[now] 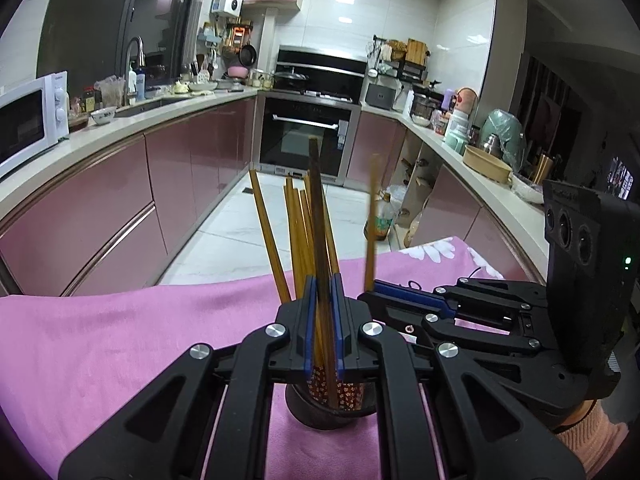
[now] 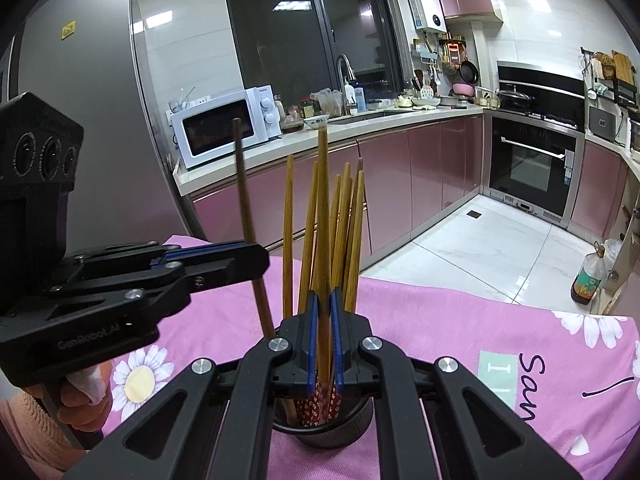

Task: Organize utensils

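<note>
Left gripper (image 1: 321,312) jaws clenched on dark chopstick (image 1: 318,216); right gripper (image 2: 324,332) jaws clenched on light chopstick (image 2: 322,216). Both over chopstick holder (image 1: 324,408) on pink-clothed table (image 1: 120,340).

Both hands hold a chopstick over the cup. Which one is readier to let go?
Left, probably. The left gripper is shut on a dark chopstick whose lower end already sits inside the cup. The right gripper holds a light chopstick, its lower end hidden behind the jaws.
</note>
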A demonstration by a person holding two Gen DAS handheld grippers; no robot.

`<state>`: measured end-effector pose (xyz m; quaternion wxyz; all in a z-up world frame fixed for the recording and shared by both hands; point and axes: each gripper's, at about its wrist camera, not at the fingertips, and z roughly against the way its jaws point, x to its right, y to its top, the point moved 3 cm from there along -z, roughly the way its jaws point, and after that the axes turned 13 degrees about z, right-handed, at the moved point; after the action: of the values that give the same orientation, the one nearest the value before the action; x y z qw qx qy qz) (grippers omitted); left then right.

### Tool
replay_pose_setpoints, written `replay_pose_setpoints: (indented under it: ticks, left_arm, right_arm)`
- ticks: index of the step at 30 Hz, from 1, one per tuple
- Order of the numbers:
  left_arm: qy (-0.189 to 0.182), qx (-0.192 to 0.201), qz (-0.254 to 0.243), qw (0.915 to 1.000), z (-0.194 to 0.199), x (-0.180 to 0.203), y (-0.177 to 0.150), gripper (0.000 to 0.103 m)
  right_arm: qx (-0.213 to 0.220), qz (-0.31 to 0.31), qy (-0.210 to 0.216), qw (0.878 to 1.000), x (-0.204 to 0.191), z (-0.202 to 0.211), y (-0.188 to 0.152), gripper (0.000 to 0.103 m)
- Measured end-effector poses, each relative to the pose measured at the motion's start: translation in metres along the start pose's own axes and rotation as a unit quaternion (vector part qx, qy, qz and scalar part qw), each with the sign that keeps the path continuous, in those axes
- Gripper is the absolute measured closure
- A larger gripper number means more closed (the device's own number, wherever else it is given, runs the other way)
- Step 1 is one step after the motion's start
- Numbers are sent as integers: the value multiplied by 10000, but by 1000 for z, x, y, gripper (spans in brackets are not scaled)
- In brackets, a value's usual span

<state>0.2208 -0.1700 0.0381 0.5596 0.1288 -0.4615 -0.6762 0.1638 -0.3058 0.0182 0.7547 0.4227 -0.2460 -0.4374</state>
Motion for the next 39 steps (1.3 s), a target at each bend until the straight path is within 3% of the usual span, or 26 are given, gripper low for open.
replay_pose_setpoints:
  ticks: [5,12,18,21,25,27,30,32,39]
  left_arm:
    - [107,-79,24,9999,-10,-6,-2,95]
    - [236,2,-43,9997,-7,-12,-13,79]
    - [481,334,-52,9983,16,-19,-27,55]
    - [699,637,-88,9955,33,-24,-35,40]
    - [990,1061,-59,9894,60,-32,-49,12]
    - [1151,1280,-41,9851,73,-35,-56,6]
    - [1276,1421,-26,9816,87,-41,-65,6]
    - [1356,1515,-26,9791,95,-45,-70,6]
    - [1617,1886,38,9687,120,-52,-88,6]
  right_arm:
    - [-11,-35,3,10000,1,-1,-3,96]
    - [-2,-36,13,10000,2,1,-4,82]
    - [114,24,-88,9999,-6,8,-9,59]
    - [204,55,-175,9996,-12,15,-14,50]
    - [310,113,-389,9987,-17,23,-23,30]
    - [332,128,-519,9980,-20,25,-29,20]
    - [393,239,-659,9968,-26,29,-37,15]
    - [501,295,-816,9950,-32,34,-39,6]
    - [868,360,-1225,9880,-43,50,-52,7]
